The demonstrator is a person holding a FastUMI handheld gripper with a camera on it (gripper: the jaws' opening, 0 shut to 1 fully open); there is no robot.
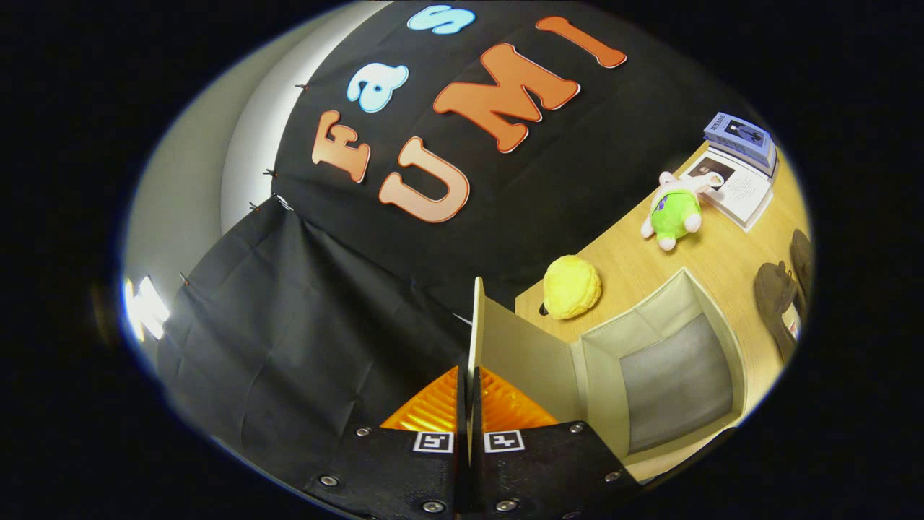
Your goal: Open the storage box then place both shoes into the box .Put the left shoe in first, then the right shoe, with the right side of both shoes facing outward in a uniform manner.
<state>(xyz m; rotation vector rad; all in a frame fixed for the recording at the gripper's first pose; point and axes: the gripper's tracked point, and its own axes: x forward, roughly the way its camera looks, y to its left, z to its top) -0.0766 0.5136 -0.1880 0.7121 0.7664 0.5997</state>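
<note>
The gripper (pixel 468 404) has two ribbed fingers (pixel 432 408) on dark, blocky mounts. Each mount carries a small square black-and-white marker (pixel 433 442) and several round silver screws (pixel 329 480) along its face.

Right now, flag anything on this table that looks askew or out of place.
Nothing damaged or spilled. The gripper is shut on the storage box's lid, held up on edge; the box is open and empty. The green plush toy lies tipped over near the books.
</note>
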